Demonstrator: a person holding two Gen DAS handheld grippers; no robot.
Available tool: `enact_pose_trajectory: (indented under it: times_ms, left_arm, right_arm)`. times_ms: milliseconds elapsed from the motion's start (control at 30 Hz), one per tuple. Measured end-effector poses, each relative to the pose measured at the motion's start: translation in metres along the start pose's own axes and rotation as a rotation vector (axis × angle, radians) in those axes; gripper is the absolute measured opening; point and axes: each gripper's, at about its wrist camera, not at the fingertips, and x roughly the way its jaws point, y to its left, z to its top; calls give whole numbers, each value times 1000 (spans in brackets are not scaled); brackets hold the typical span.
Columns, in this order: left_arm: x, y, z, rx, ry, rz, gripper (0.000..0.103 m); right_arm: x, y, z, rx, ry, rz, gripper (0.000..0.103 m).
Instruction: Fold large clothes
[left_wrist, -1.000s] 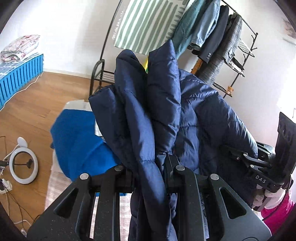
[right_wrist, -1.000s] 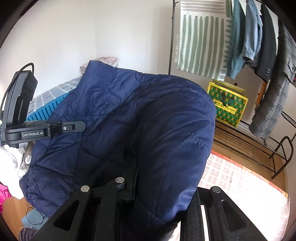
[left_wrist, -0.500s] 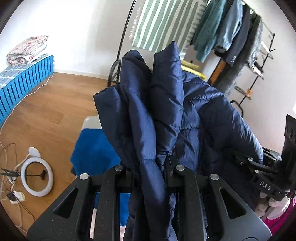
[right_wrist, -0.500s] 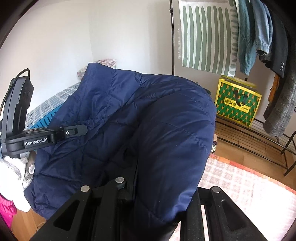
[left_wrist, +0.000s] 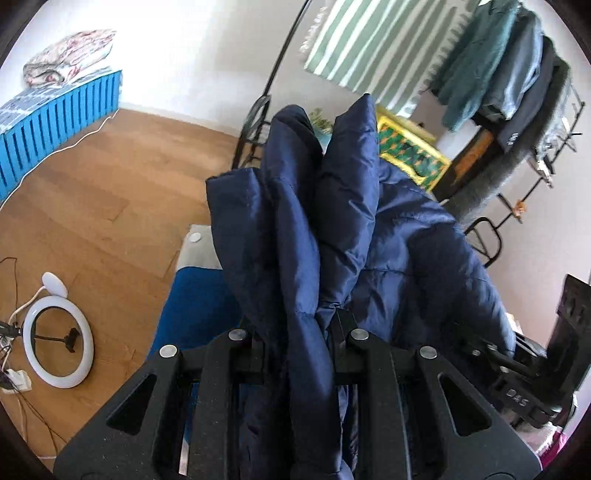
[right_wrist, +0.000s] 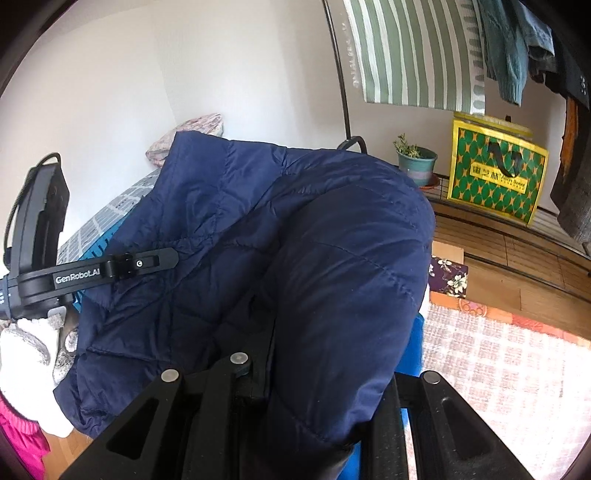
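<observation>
Between the jaws of the left hand-held gripper (left_wrist: 295, 325) a thick pleat of the navy puffer jacket (left_wrist: 388, 229) is clamped, the jaws nearly together with bunched fabric standing up past them. The right hand-held gripper (right_wrist: 317, 373) is likewise closed on the jacket (right_wrist: 258, 236), a rounded bulge of quilting spilling over its right finger and hiding the tips. Each tool shows in the other's view: the right one at the lower right edge of the left camera, the left one (right_wrist: 110, 269) at the left of the right camera, with the jacket slung between them and held in the air.

Compared with a second ago, both grips are unchanged but both views have swung downward and onward: the blue cloth (left_wrist: 199, 306) below has drawn closer in the left view, and the pale checked mat (right_wrist: 498, 362) fills more of the right view. The clothes rack (left_wrist: 517, 122) and yellow-green bag (right_wrist: 495, 173) beyond have slid across the frame.

That reads as the jacket being carried down toward the blue cloth and the mat, probably to be laid out flat. No fold is made yet; the garment hangs crumpled, so spreading it comes first.
</observation>
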Motion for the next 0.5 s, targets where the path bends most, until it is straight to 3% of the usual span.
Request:
enact_pose_trajectory:
  times_ms: [133,200,267,367,500]
  left_arm:
    - [26,20,-7,-6,42,53,27]
    - [30,27,-7,-11,50,46,33]
    - [30,36,-7,-27,52,56,44]
    - [25,43,-4,-41,49,61,46]
    - [14,39,0,-1,30,110,47]
  right_arm:
    - [18,-7,-12,-2,38,-21,22]
    - [22,-8,-18,-20,58,-13,26]
    - [27,-16,-22,14,77,5,37]
    - [37,-29,-31,87,118,7,48]
    - [35,-39,-37,164,136,55,51]
